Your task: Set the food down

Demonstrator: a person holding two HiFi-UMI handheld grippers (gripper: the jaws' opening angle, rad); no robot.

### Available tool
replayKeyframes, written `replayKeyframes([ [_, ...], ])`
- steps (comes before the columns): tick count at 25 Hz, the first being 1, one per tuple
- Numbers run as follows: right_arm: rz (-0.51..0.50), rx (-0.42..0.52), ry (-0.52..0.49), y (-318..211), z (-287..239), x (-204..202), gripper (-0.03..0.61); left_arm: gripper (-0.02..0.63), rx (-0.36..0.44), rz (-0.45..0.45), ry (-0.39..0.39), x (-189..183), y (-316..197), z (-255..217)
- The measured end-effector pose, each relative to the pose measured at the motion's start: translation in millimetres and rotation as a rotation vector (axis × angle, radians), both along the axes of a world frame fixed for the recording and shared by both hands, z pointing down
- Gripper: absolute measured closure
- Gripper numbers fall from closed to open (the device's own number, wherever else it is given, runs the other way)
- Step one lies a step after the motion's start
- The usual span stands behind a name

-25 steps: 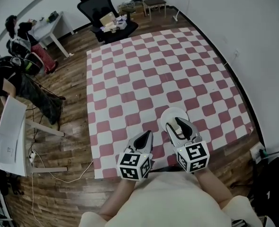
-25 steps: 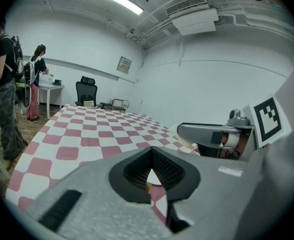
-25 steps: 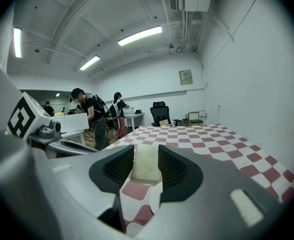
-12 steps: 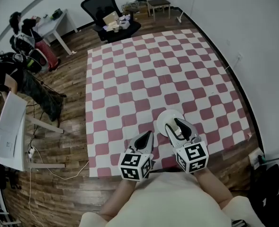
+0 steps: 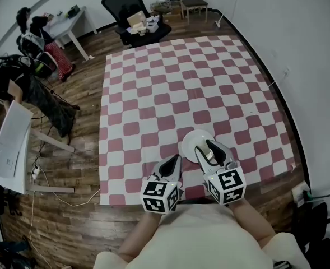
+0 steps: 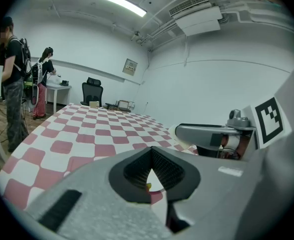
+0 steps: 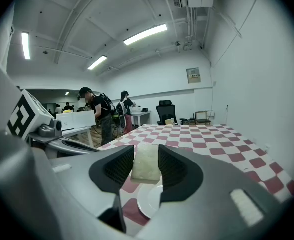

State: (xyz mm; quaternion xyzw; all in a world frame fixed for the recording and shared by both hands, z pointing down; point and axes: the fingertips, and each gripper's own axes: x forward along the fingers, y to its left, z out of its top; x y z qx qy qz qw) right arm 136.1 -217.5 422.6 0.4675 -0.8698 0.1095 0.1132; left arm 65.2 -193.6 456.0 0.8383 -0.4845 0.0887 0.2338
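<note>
Two jaws of the right gripper [image 7: 146, 156] stand partly open and clamp the food [image 7: 146, 168], a pale flat slab held upright between their ribbed pads. The food hangs over a white plate [image 7: 147, 202]; whether it touches the plate cannot be told. In the head view the right gripper [image 5: 207, 146] reaches over the plate [image 5: 190, 141], which lies on a red-and-white checked mat [image 5: 170, 83] near its near edge, toward the near right corner. The left gripper [image 5: 174, 160] hovers just beside it on the left, above the same near edge and off the plate. In its own view the left gripper [image 6: 150, 155] has its jaw tips pressed together with nothing clearly held; a tiny yellow speck shows in the gap under the tips, too small to identify. The mat lies on a wooden floor [image 5: 75, 167]. Beyond the mat's far edge stands a black chair [image 5: 128, 4], and by its far left corner a white desk [image 5: 69, 27], with people [image 7: 94, 115] standing near it.
</note>
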Motion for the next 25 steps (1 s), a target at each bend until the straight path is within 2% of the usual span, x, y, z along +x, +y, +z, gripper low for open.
replayKeyframes([
  [18, 0.007, -0.052, 0.025, -6, 28, 14, 0.419, 0.607, -0.035, -0.032, -0.020, 5, -3, 16],
  [25, 0.037, -0.098, 0.045, -12, 50, 21, 0.419, 0.607, -0.062, -0.018, -0.031, 5, -14, 31],
])
